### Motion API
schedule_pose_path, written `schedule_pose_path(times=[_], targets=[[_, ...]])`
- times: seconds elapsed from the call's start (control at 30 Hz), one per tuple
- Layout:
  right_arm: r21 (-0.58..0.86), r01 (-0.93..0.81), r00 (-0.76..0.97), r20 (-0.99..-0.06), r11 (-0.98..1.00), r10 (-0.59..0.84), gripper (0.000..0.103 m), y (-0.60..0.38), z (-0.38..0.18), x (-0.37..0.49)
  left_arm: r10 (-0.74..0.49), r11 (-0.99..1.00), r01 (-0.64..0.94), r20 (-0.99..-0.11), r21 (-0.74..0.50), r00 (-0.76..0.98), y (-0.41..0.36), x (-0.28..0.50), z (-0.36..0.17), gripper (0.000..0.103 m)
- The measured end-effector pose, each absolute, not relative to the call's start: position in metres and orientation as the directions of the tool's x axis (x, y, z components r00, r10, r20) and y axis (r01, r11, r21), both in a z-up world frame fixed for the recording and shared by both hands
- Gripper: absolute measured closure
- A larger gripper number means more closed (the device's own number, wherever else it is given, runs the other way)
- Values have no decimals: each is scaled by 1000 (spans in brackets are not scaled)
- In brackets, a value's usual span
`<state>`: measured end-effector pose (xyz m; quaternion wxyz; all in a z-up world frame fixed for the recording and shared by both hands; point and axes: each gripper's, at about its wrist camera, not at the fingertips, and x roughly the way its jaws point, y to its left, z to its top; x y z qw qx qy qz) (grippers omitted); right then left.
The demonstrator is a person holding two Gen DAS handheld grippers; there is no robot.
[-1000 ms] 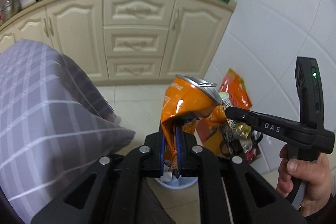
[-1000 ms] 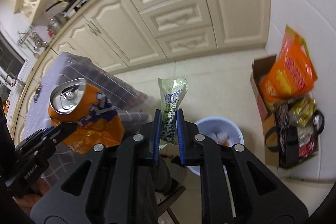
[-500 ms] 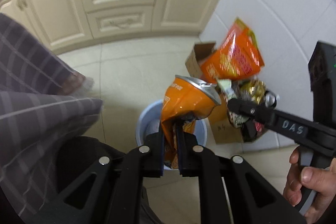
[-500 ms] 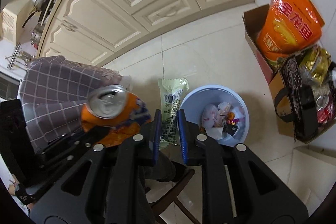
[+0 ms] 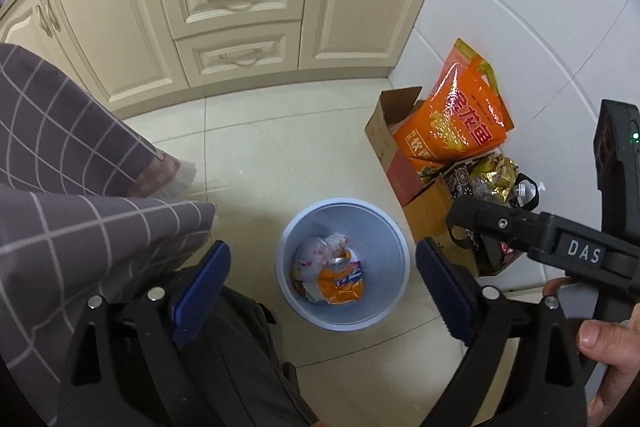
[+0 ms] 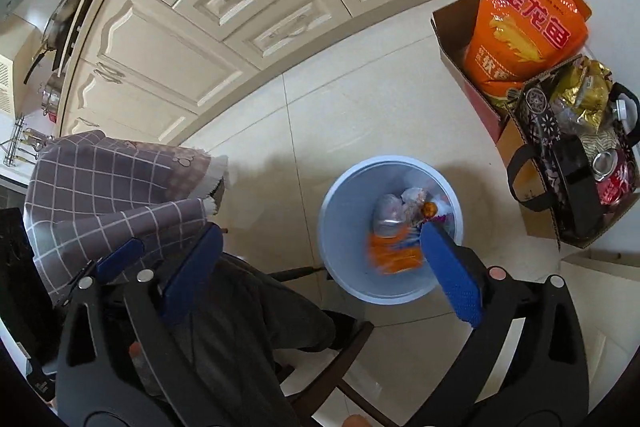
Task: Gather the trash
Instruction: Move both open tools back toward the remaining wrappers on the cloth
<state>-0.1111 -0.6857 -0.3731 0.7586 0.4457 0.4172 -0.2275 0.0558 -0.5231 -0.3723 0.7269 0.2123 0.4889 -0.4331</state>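
Above one blue bin (image 5: 394, 291): two hand-held grippers, left (image 5: 324, 287), right (image 6: 320, 263), jaws just opened wide, empty; one orange can (image 5: 340, 285) inside.

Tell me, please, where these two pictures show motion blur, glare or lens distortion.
Right wrist view: the orange can in the blue bin is smeared by motion, while the cabinets stay sharp though bowed by the fisheye. Left wrist view: the same can looks sharper; glare glints on the orange bag, and the wall tile lines curve.
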Motion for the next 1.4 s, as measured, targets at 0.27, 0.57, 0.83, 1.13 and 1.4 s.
schedule_pose_path(times=[0.27,0.57,0.83,1.13,1.4], targets=[[488,695,575,-818,528,0,6,-677,-346,-105,-483,541,834,-853,-111,200,-505,53,-335,11],[507,627,656,-754,591,-49,6,-662,-281,-91,-611,524,844,-742,-115,278,-473,38,-252,11],[508,526,730,-681,682,-57,6,-629,-214,-61,-707,542,832,-601,-120,374,-423,38,-178,8],[497,417,780,-625,761,-19,6,-585,-169,-23,-678,651,754,-518,-92,522,-355,69,-136,7],[467,306,810,-586,830,30,6,-529,-130,19,-595,767,638,-453,-73,663,-274,106,-110,7]])
